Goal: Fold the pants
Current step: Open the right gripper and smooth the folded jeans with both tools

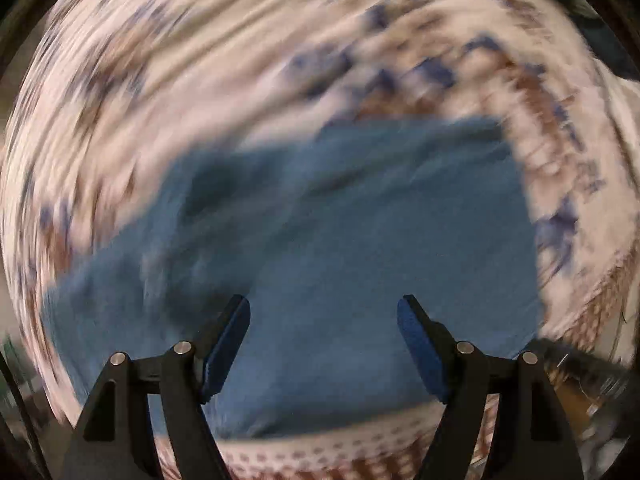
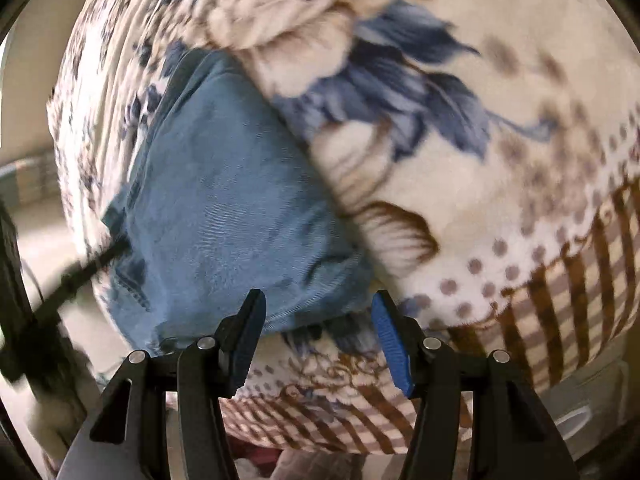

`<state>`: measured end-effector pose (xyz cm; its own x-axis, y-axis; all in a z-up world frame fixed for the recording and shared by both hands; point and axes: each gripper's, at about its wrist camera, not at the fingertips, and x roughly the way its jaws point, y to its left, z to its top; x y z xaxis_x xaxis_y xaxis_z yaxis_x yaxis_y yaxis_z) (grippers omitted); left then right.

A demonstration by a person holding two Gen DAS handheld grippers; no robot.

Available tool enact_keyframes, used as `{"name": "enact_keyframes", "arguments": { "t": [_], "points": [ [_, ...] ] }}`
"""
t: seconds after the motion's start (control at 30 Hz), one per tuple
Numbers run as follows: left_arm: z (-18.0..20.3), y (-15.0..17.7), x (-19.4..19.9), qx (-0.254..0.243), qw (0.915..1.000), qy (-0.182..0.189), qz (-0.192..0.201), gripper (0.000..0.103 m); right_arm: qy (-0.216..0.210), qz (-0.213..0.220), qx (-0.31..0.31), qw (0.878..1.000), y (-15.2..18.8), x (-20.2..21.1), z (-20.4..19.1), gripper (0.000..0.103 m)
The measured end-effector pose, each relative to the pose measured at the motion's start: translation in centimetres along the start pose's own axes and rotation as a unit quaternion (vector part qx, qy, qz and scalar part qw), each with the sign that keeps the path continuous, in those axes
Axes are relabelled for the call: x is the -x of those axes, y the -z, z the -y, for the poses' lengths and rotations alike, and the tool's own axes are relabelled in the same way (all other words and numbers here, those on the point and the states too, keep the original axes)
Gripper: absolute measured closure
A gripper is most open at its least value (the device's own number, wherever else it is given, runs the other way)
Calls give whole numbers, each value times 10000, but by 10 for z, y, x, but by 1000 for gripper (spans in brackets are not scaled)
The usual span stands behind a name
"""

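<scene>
Blue denim pants (image 2: pixel 224 208) lying in a folded bundle on a floral blanket (image 2: pixel 480 184), left gripper (image 1: pixel 323 332) over the denim, jaws wide apart and holding nothing, right gripper (image 2: pixel 318 320) at the bundle's near edge, jaws parted and empty, left view motion-blurred

**Much smeared, some cut off**

Motion blur smears the floral blanket (image 1: pixel 200 60) in the left wrist view, and the blue pants' (image 1: pixel 340 220) folds are unreadable there. In the right wrist view a dark, blurred shape (image 2: pixel 80 268) at left stays unidentifiable.
</scene>
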<state>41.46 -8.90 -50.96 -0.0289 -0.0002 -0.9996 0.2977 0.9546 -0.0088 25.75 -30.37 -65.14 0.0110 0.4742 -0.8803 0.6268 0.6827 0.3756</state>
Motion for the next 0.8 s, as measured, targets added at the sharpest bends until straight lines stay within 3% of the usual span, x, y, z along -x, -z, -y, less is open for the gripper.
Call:
{"name": "enact_keyframes", "arguments": {
  "t": [0.1, 0.17, 0.27, 0.43, 0.5, 0.6, 0.67, 0.73, 0.8],
  "points": [
    [-28, 43, -31, 400, 9980, -109, -479, 29, 505, -93, 204, 9985, -2, -20, -22, 45],
    [-39, 65, -35, 525, 9979, 137, -361, 29, 846, -137, 355, 9957, 0, -32, -29, 45],
    [-37, 79, -30, 452, 9987, 90, -222, 29, 1089, -272, 484, 9925, 3, -48, -41, 45],
    [-48, 84, -19, 755, 9962, 394, -171, 28, 1129, -461, 335, 9920, 7, -47, -41, 44],
    [-68, 83, 2, 1049, 9926, 606, 101, 28, 1000, -464, 243, 9936, 6, -36, -41, 42],
    [-110, 89, 33, 1553, 9822, 848, 624, 28, 948, -314, 394, 9942, 9, -13, -59, 42],
    [-146, 99, 41, 2143, 9671, 1065, 859, 28, 1112, -145, 882, 9898, 14, -2, -88, 42],
    [-167, 116, 32, 2599, 9551, 1128, 870, 6, 1349, 6, 1378, 9812, 21, -5, -123, 37],
    [-198, 129, 20, 2982, 9472, 876, 793, 3, 1509, 137, 1803, 9719, 27, -14, -149, 34]
  ]
}}
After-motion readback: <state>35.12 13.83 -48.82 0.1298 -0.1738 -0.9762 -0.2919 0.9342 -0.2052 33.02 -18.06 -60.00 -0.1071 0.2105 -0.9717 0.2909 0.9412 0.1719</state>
